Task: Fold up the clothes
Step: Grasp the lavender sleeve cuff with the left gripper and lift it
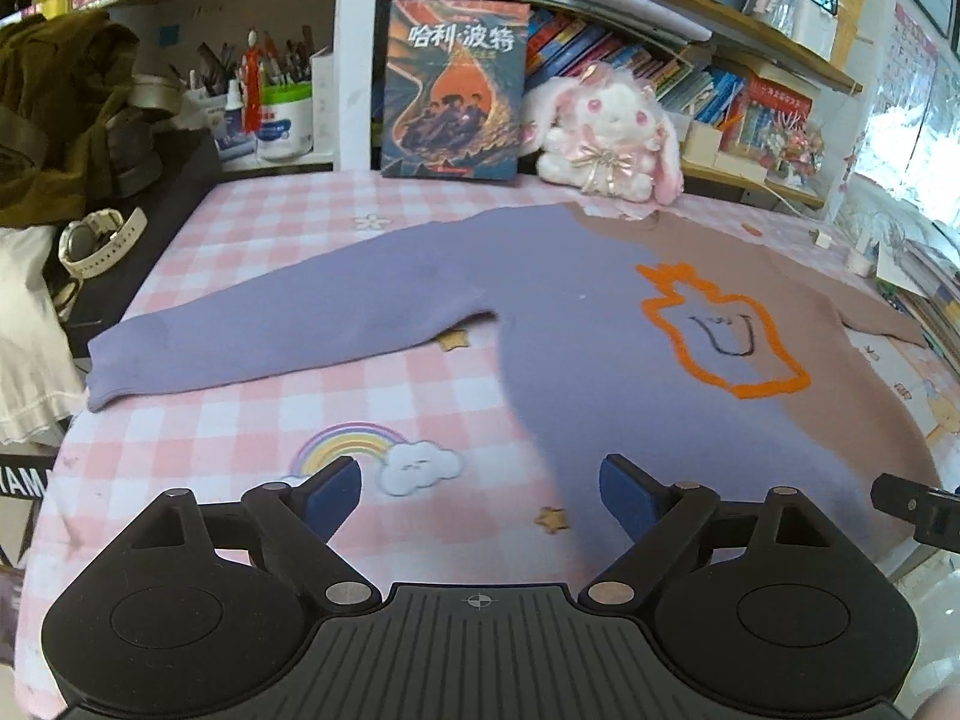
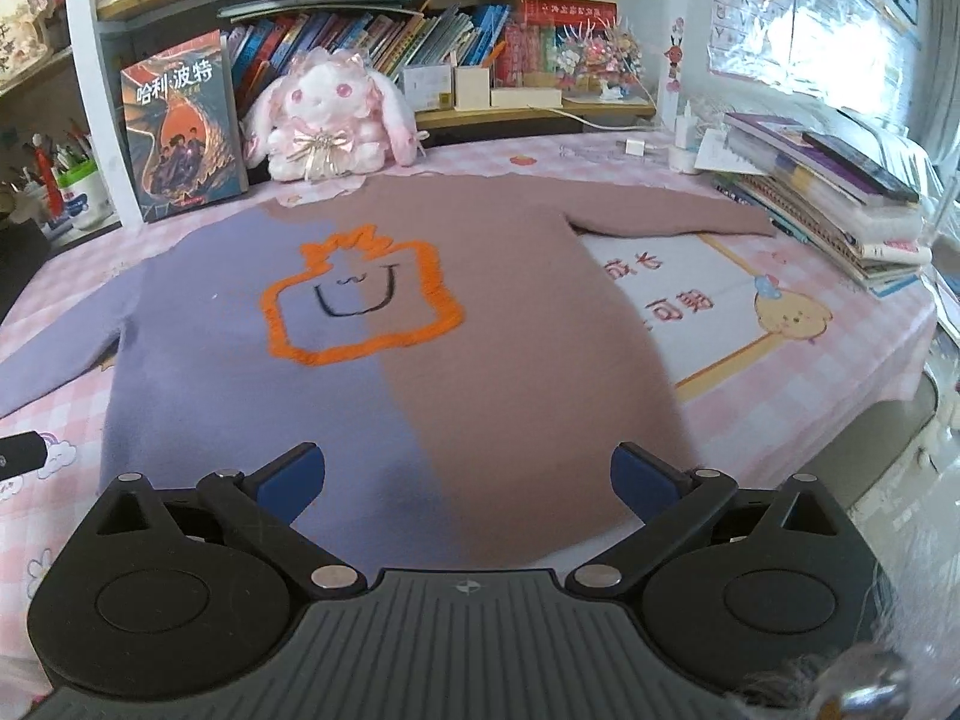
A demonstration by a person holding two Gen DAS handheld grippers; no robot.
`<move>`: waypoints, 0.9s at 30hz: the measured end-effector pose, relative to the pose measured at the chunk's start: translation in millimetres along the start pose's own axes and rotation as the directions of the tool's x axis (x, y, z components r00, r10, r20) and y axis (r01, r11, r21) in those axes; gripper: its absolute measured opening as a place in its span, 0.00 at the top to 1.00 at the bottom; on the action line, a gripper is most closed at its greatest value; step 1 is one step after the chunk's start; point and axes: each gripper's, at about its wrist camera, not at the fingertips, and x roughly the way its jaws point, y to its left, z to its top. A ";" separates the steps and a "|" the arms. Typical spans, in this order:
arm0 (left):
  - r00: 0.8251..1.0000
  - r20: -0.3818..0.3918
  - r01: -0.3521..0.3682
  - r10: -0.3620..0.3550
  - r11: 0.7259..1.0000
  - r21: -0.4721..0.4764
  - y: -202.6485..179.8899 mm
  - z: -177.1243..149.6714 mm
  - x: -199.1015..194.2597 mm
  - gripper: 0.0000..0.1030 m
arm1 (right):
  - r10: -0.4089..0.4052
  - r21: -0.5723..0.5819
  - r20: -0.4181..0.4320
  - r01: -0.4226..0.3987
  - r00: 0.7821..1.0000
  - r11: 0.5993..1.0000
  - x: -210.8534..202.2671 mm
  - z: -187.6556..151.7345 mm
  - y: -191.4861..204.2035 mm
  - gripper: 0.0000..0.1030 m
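A sweater [image 1: 588, 324] [image 2: 420, 372], half purple and half mauve with an orange outlined face on the chest, lies flat and spread out on a pink checked tablecloth [image 1: 252, 420]. Its purple sleeve [image 1: 270, 324] stretches left, its mauve sleeve [image 2: 666, 213] stretches right. My left gripper [image 1: 480, 492] is open and empty, above the cloth at the sweater's lower left hem. My right gripper [image 2: 468, 480] is open and empty, over the middle of the bottom hem. The right gripper's tip shows at the right edge of the left wrist view [image 1: 918, 510].
A book [image 1: 456, 90] and a pink plush rabbit [image 1: 606, 132] stand behind the sweater's collar. A stack of books [image 2: 840, 192] lies at the right, a charger [image 2: 633, 147] at the back. A watch [image 1: 99, 240] and dark clothes [image 1: 60, 114] lie at the left.
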 end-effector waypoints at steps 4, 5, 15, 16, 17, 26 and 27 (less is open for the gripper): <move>1.000 -0.015 0.018 -0.018 1.000 -0.006 17.4 0.8 4.4 0.13 | -0.017 0.000 -0.012 0.017 1.000 1.000 -0.6 -4.1 19.1 0.00; 1.000 -0.016 0.019 -0.020 1.000 -0.013 22.1 0.9 5.2 0.13 | -0.021 0.000 -0.016 0.021 1.000 1.000 -0.3 -4.7 23.0 0.00; 0.988 0.041 -0.135 0.147 0.968 -0.211 97.9 5.8 13.3 0.13 | -0.011 -0.047 -0.010 0.010 1.000 0.999 5.0 1.3 59.4 0.00; 0.985 0.045 -0.151 0.166 0.960 -0.234 106.4 6.5 14.7 0.13 | -0.010 -0.054 -0.012 0.009 1.000 0.999 6.5 2.3 62.4 0.00; 0.981 0.053 -0.167 0.186 0.953 -0.255 114.3 6.3 15.9 0.13 | -0.009 -0.059 -0.013 0.008 1.000 0.998 7.6 3.1 64.9 0.00; 0.964 0.076 -0.203 0.256 0.886 -0.418 174.9 5.4 35.5 0.30 | -0.030 -0.070 -0.017 0.029 0.999 0.997 14.3 8.2 72.4 0.00; 0.966 0.075 -0.191 0.248 0.876 -0.443 179.5 4.9 38.4 0.34 | -0.034 -0.069 -0.017 0.033 0.999 0.997 14.6 8.7 72.3 0.00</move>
